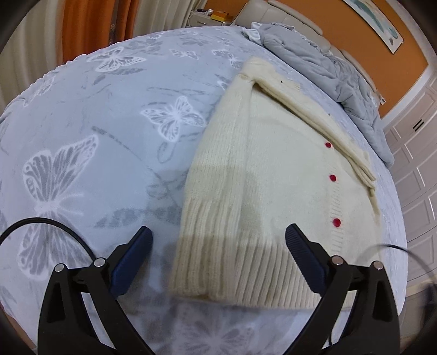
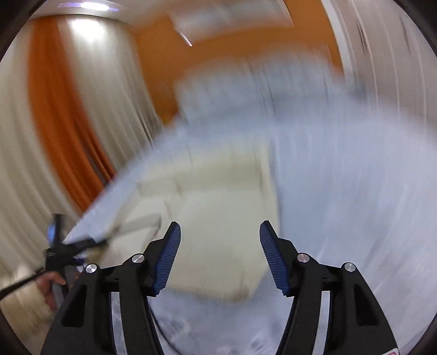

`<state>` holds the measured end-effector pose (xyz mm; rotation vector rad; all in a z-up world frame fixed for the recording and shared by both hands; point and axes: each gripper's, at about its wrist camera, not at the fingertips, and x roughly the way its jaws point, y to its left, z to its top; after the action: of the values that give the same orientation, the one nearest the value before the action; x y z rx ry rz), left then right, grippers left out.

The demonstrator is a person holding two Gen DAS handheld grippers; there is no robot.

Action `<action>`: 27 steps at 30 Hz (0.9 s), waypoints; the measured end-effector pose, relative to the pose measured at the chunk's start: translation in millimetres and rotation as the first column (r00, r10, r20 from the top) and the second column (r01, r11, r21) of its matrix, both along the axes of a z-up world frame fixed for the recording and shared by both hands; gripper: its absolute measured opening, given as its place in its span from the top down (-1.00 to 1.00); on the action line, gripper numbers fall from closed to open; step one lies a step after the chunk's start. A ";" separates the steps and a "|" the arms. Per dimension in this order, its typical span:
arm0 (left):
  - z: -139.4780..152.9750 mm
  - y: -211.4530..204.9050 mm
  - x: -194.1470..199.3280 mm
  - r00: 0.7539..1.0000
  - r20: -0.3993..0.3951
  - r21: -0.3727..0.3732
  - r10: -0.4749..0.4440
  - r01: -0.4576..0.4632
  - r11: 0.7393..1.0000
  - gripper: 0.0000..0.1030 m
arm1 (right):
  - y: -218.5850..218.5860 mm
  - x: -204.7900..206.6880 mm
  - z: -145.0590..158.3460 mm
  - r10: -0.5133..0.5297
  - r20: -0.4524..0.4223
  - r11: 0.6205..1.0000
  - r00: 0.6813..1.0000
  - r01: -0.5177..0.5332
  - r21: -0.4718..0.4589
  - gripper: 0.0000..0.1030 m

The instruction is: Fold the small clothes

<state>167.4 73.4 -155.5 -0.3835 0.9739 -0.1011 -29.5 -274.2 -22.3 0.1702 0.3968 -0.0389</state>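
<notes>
Orange walls (image 1: 352,30) and striped orange-and-cream curtains (image 1: 90,24) framed a bed covered by a pale grey-blue bedspread (image 1: 90,114) printed with white butterflies. Over it, the left gripper (image 1: 218,240) had its jaws spread wide, nothing between the blue ribbed pads (image 1: 131,262), and it hung above the near hem without visibly touching fabric. The cream knitted cardigan (image 1: 262,169) lay flat on the bedspread just ahead of that gripper, its ribbed hem nearest the camera, three red buttons (image 1: 332,178) running along the right side and a sleeve (image 1: 314,114) folded diagonally across the upper part. Beyond it, a crumpled grey quilt (image 1: 327,73) sat bunched near the padded beige headboard (image 1: 286,13), with a framed picture (image 1: 379,24) on the wall above and white panelled doors (image 1: 418,153) at the far right. The right wrist view was heavily smeared by motion; the right gripper (image 2: 220,232) showed its jaws apart and holding nothing, its blue pads (image 2: 169,256) sharp against the blur. Ahead of it the cardigan (image 2: 213,218) appeared as a pale cream patch on the bedspread (image 2: 355,191). At the left edge of that view the other gripper (image 2: 62,251) and part of a hand (image 2: 52,286) could be made out, though too blurred for detail.
</notes>
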 end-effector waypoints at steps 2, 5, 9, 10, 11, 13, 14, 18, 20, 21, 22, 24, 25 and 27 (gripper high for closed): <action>-0.7 2.3 -1.1 1.000 0.005 -0.003 0.011 -0.011 1.000 -0.86 | 21.5 -34.2 22.1 -0.019 0.110 0.977 0.994 0.042 -0.211 -0.80; -2.7 0.1 1.5 1.000 -0.006 0.000 0.023 -0.023 1.000 -0.86 | 3.6 -13.7 -7.2 -0.132 -0.115 0.971 0.985 0.105 -0.216 -0.75; -3.2 -1.6 -0.7 1.000 -0.014 -0.012 0.024 -0.025 1.000 -0.87 | -34.8 0.7 -35.1 -0.198 -0.226 0.974 0.954 0.217 0.061 -0.75; -4.0 -1.2 -1.6 1.000 -0.016 -0.013 0.018 -0.018 1.000 -0.87 | -41.7 3.1 -41.9 -0.190 -0.240 0.966 0.952 0.225 0.130 -0.75; -5.0 -2.6 -1.9 1.000 -0.018 -0.005 0.002 -0.002 1.000 -0.87 | -45.6 8.0 -50.0 -0.172 -0.264 0.959 0.949 0.223 0.174 -0.75; -5.7 -5.1 -2.3 1.000 -0.016 0.006 -0.019 0.019 1.000 -0.87 | -49.0 20.3 -68.2 -0.127 -0.318 0.955 0.940 0.202 0.217 -0.75; -6.1 -5.7 -2.1 1.000 -0.017 0.006 -0.024 0.024 1.000 -0.87 | -48.1 27.2 -78.3 -0.103 -0.344 0.954 0.933 0.191 0.232 -0.75; -5.7 -3.9 -4.7 1.000 -0.009 -0.006 -0.017 0.017 1.000 -0.87 | -38.6 24.2 -89.5 -0.100 -0.320 0.955 0.942 0.181 0.236 -0.72; -6.2 -3.3 -5.4 1.000 -0.004 -0.010 -0.015 0.015 1.000 -0.87 | -35.7 13.4 -73.2 -0.118 -0.211 0.968 0.970 0.159 0.192 -0.72; -6.2 -3.8 -6.4 1.000 0.003 -0.006 -0.019 0.019 1.000 -0.87 | -35.0 8.8 -64.4 -0.130 -0.157 0.975 0.979 0.155 0.159 -0.72; -6.8 -4.6 -6.8 1.000 0.005 0.001 -0.023 0.023 1.000 -0.87 | -34.8 7.0 -57.5 -0.134 -0.125 0.979 0.983 0.151 0.138 -0.72; -6.4 -8.2 -5.4 0.999 -0.002 0.032 -0.039 0.039 0.999 -0.88 | -37.6 3.2 -37.0 -0.138 -0.069 0.985 0.988 0.144 0.095 -0.72; -6.6 -10.4 -3.6 0.999 -0.014 0.050 -0.048 0.049 0.998 -0.88 | -38.0 4.5 -27.8 -0.127 -0.060 0.988 0.990 0.132 0.081 -0.72; -6.1 -17.1 3.5 0.996 -0.065 0.098 -0.064 0.071 0.993 -0.88 | -42.2 15.9 -5.5 -0.085 -0.107 0.994 0.991 0.093 0.064 -0.72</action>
<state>170.9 56.3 -161.6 -0.2624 1.0492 -0.1016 -13.5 -316.4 -27.8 0.2547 0.4943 -0.1226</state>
